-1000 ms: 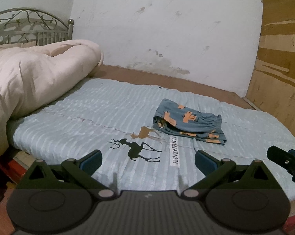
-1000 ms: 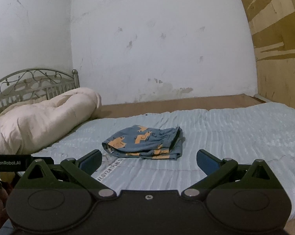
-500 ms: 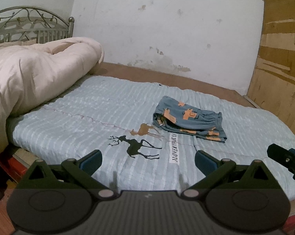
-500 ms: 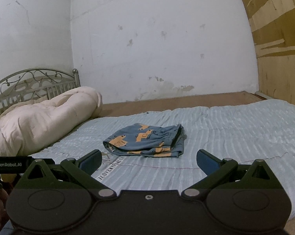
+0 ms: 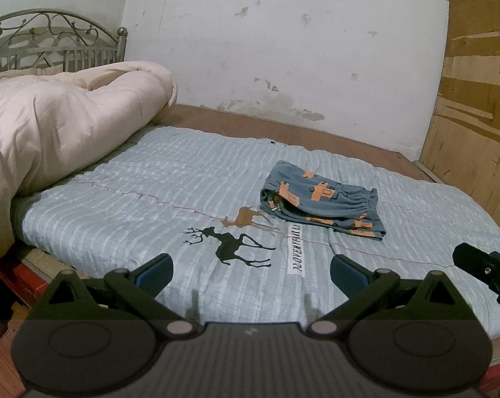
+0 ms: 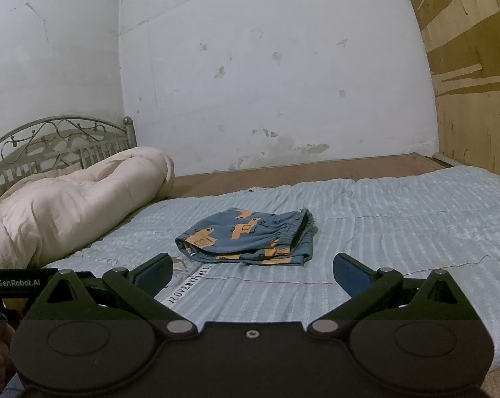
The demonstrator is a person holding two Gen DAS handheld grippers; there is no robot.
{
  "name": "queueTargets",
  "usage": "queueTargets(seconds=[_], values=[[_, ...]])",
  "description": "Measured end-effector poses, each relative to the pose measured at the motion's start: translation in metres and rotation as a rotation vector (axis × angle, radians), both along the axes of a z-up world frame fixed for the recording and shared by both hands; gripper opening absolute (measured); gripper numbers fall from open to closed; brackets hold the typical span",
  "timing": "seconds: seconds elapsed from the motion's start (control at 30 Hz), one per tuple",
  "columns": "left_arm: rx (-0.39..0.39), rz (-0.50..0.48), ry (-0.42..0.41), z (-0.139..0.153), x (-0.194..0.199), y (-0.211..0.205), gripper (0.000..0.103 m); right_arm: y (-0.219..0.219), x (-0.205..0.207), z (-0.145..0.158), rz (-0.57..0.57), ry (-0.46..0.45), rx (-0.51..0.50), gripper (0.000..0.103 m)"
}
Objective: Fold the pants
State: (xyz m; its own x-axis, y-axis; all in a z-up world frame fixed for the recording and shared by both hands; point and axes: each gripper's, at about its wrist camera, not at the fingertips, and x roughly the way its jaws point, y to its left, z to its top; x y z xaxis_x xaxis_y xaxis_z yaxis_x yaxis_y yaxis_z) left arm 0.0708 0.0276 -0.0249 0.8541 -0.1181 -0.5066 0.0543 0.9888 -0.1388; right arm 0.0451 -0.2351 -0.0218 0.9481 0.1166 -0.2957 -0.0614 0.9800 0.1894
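Both views are dim, with flat, cool indoor light and no visible source. Shadows are soft and faint. The white wall (image 6: 283, 83) is the brightest area, without glare. Fisheye bending curves the edges, and the corners are vignetted black. Detail is slightly soft throughout.

1. Open light-blue bed cover (image 5: 124, 205) lies between both hand-held grippers and the folded pants (image 5: 319, 199); nothing stands on that stretch.
2. The rolled cream comforter (image 5: 57, 126) bulks along the bed's left side, with the metal headboard (image 5: 51, 39) behind it.
3. The white wall (image 6: 266, 66) closes the far side.
4. A plywood panel (image 6: 475, 76) bounds the right.
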Motion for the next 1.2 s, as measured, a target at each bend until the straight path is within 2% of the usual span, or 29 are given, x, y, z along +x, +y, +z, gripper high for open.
queueTargets(seconds=[0.63, 1.2], values=[[-0.004, -0.006, -0.003, 0.0000, -0.0021, -0.0003, 0.102, -0.0005, 0.0000, -0.0007, 0.002, 0.001, 0.002, 0.102], [0.038, 0.045, -0.020, 0.0010, 0.0008, -0.0005, 0.102, 0.0017, 0.0021, -0.0046, 0.015, 0.020, 0.009, 0.102]])
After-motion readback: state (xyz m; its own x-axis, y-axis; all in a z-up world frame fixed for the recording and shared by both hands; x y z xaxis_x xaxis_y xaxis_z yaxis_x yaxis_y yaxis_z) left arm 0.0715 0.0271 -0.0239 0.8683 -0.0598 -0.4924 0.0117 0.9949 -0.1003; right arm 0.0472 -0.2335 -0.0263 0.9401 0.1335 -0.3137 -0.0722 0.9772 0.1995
